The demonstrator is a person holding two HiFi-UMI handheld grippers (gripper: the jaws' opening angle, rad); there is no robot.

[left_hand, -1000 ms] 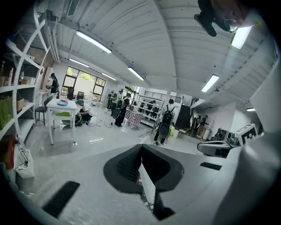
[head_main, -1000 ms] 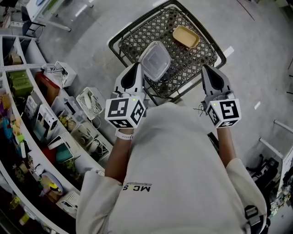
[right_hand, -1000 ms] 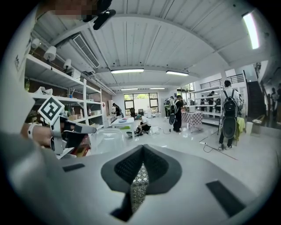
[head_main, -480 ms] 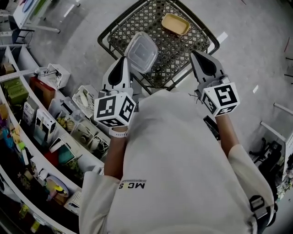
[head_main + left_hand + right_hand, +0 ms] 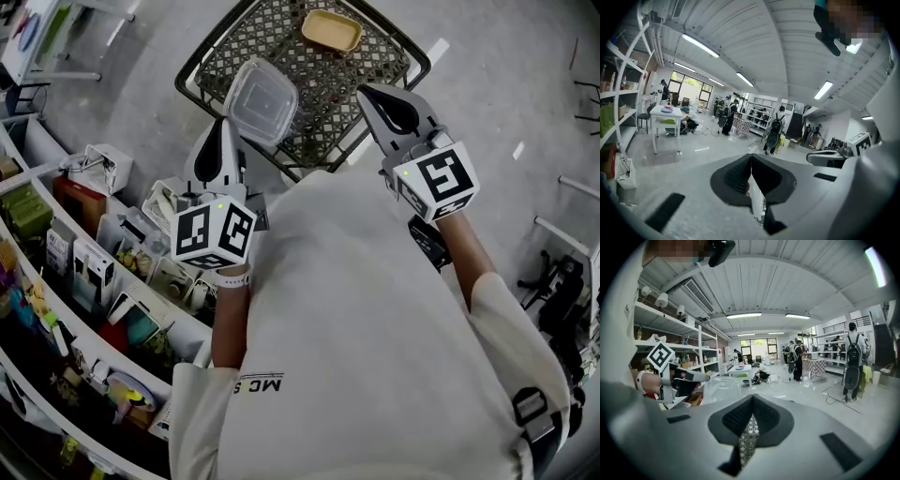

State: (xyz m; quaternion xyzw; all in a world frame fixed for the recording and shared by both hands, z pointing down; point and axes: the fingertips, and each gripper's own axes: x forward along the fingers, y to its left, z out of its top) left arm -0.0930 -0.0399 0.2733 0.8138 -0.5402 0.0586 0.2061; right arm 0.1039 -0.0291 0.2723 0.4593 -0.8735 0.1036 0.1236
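Hold: my left gripper (image 5: 228,124) has its jaws clamped on the rim of a clear square plastic container (image 5: 261,89), which hangs over the left edge of a black wire-mesh cart (image 5: 370,58).
Free side: my right gripper (image 5: 371,94), jaws pressed together on nothing, sits over the cart's near right edge, well apart from the container.
Head view only: a shallow yellow rectangular tray (image 5: 331,31) lies on the mesh near the far edge.
Right gripper view only: the container (image 5: 719,389) shows side-on at the left gripper's tips.
Left gripper view: just a thin pale edge shows between the jaws.
Room: bare grey floor (image 5: 525,84) right of the cart; crowded white shelving (image 5: 84,253) close on my left.
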